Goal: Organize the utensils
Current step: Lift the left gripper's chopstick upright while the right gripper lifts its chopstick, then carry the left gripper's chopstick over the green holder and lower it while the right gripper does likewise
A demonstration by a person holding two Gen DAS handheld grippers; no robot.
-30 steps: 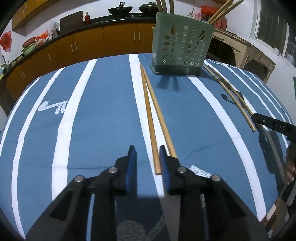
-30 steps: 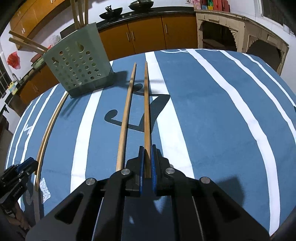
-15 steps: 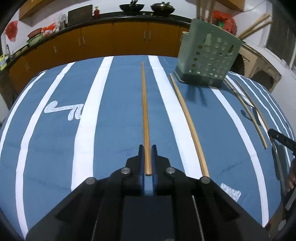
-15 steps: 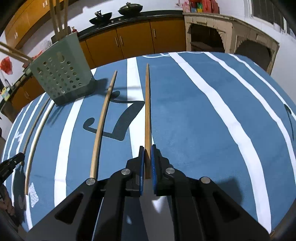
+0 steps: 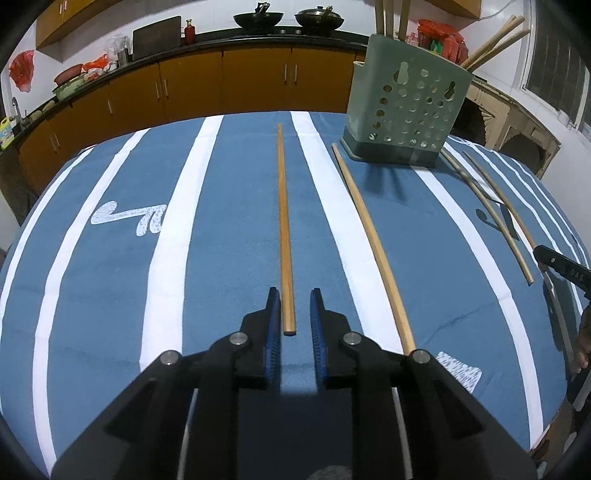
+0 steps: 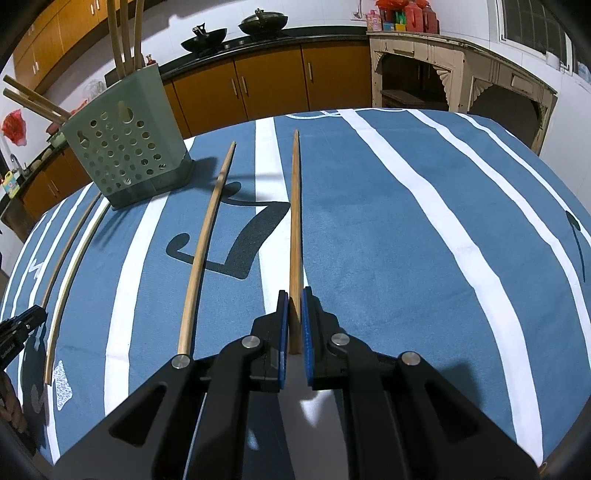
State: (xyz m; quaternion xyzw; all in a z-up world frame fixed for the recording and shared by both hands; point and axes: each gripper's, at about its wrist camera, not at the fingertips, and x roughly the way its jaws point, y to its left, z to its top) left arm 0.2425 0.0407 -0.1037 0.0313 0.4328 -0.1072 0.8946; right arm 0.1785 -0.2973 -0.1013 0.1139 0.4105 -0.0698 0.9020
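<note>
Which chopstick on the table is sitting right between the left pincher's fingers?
The darker orange chopstick, lying straight between the opening left gripper. The paler chopstick lies off to its right.

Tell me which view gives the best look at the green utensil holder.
The left wrist view: the green utensil holder stands nearer the middle, its perforated front and dark base plain, chopsticks rising from it. The right wrist view shows the holder off to the left edge, angled, though unobstructed.

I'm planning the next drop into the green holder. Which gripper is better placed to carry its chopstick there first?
Right. The right gripper is shut on a chopstick. The left gripper is opening, its chopstick lying loose on the blue cloth. The green holder stands ahead to its left.
</note>
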